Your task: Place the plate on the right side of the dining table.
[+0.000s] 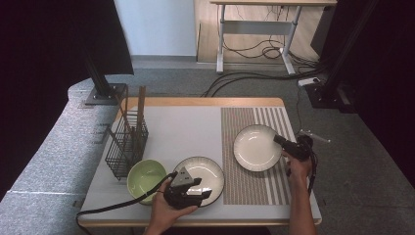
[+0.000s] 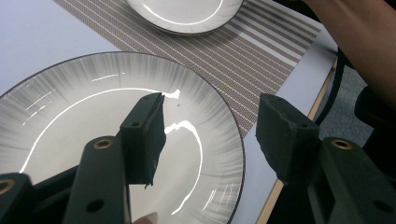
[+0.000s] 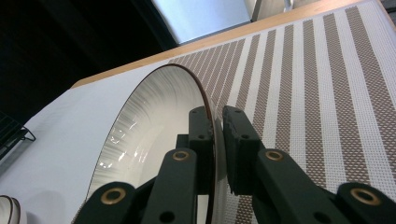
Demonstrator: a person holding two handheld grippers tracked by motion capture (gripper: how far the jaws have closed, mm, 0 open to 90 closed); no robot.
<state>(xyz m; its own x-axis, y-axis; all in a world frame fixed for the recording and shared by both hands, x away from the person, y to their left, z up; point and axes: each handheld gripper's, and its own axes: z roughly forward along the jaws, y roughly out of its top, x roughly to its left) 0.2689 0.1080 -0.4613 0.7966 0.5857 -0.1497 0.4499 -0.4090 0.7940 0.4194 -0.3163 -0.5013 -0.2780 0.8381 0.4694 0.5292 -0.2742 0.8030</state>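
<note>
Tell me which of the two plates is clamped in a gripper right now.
The plate on the striped placemat: the right gripper is shut on its rim. The plate beside the green bowl merely lies under the open left gripper.

Wooden-edged table with a pale grey top, standing on grey carpet. Along the left, a speckled grey padded panel running from foreground to a black stand foot. Black curtains to the left and right. Beyond, a pale blue-white wall meeting light wooden floor, and a white-legged desk with loose black cables pooled underneath and trailing across the carpet. Even, soft indoor light, without hard shadows.
</note>
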